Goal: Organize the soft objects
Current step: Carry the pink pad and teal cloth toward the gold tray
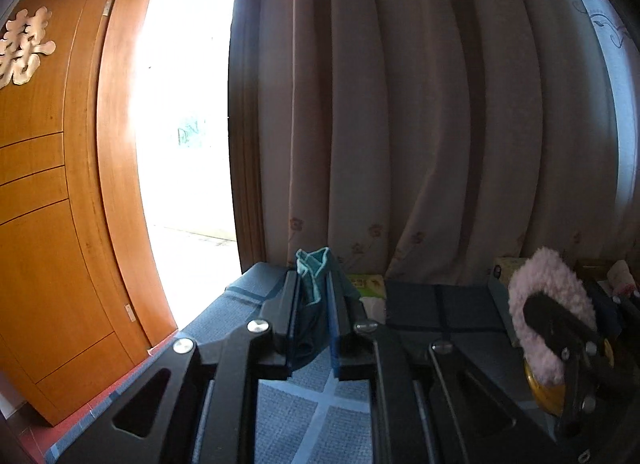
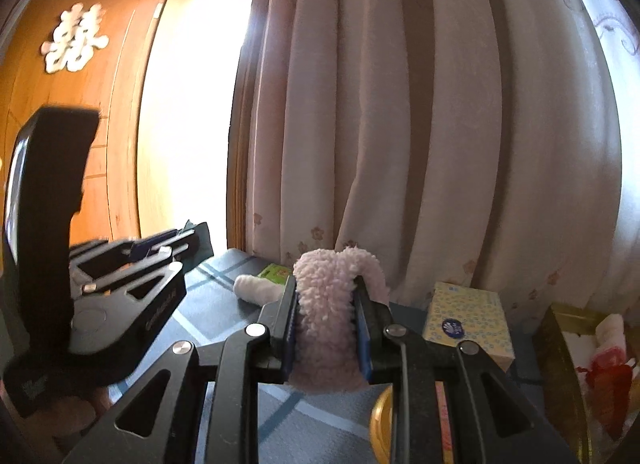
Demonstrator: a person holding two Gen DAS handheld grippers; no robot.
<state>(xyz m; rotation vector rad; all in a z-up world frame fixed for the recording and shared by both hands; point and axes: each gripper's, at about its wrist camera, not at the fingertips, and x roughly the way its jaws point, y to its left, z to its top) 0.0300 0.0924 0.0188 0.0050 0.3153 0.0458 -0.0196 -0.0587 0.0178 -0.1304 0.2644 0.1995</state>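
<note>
Left gripper (image 1: 313,312) clamped tight on a teal cloth (image 1: 314,276): the fabric is pinched between both pads, its folded pale-edged top standing up above the fingertips and its darker lower part hanging down between the fingers, so the long axis runs roughly vertical, top end toward the curtain (image 1: 440,124). The cloth is held above the blue checked table cover (image 1: 312,404), apparently clear of it. Right gripper (image 2: 326,320) closed on a pink fluffy cloth (image 2: 328,324): the pile bulges out over both blue pads, one end humped above the fingertips and curling right, the other end drooping below the jaws toward the cover; long axis near upright, running along the gap between the fingers. From the left wrist view the same pink piece (image 1: 544,304) shows at right, wrapped round the other gripper's black finger. On the cover, behind the pink cloth, a white rolled cloth (image 2: 258,290) lies on its side, long axis running left to right, just beside a green packet (image 2: 274,272). A yellow patterned tissue box (image 2: 466,320) sits to the right, near the curtain foot. Wooden door (image 2: 72,104) at left; its doorway is washed out by glare.
</note>
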